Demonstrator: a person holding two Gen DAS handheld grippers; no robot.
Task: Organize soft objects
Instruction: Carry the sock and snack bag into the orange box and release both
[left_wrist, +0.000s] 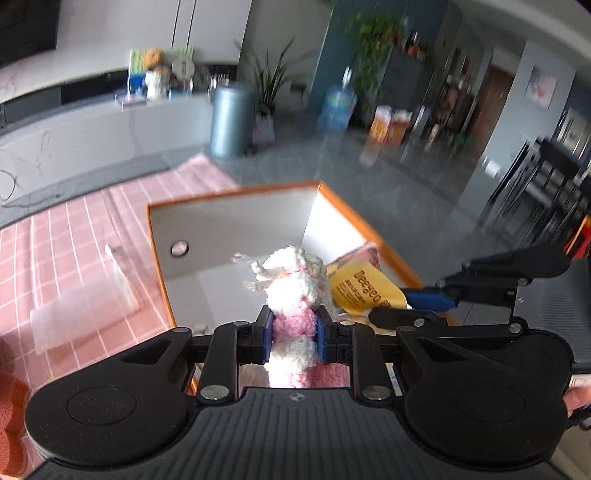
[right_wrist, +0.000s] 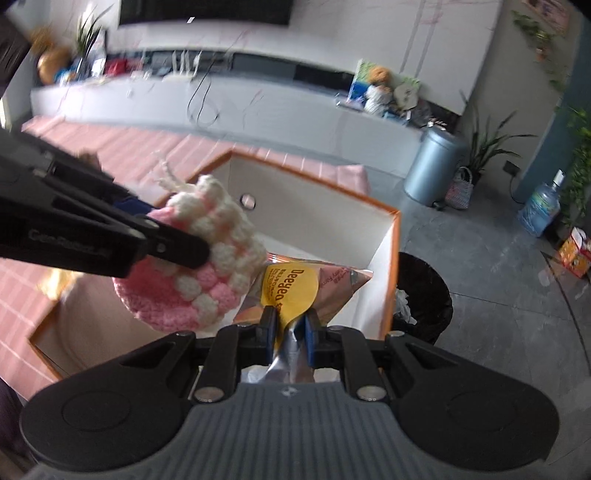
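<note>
Where the left hand-held gripper (left_wrist: 294, 332) pinches it between blue pads, the pouch (left_wrist: 291, 291) is a fluffy knit of pink and white bobbles with a frayed white drawstring at its top; its lower end is cut off behind the gripper body in the left wrist view. From the right wrist view the pouch (right_wrist: 195, 266) shows as a rounded, bumpy bag hanging over the box (right_wrist: 391, 273), and a black gripper finger crosses and hides part of it. Just beside it, the right hand-held gripper (right_wrist: 290, 332) is closed on the crinkled silver end of a snack bag (right_wrist: 295, 288), a glossy foil packet with a yellow label reading "Deeyeo"; the smaller print is too blurred to read. In the left wrist view the snack bag (left_wrist: 358, 288) peeks out from behind the pouch, with the right hand-held gripper (left_wrist: 413, 306) reaching in from the side. Both things hang above the open box (left_wrist: 236, 221), which has smooth white walls, an orange rim and a round hole in one wall; its floor is mostly hidden. The box stands on a surface under a pink checked cloth (left_wrist: 74, 229), where a clear plastic bag (left_wrist: 81, 306) lies flat. An orange spongy thing (left_wrist: 11, 417) is cut off at the frame edge. Beyond, on the grey floor, stand a grey cylindrical bin (right_wrist: 432, 166) and a black-lined wastebasket (right_wrist: 424, 295).
</note>
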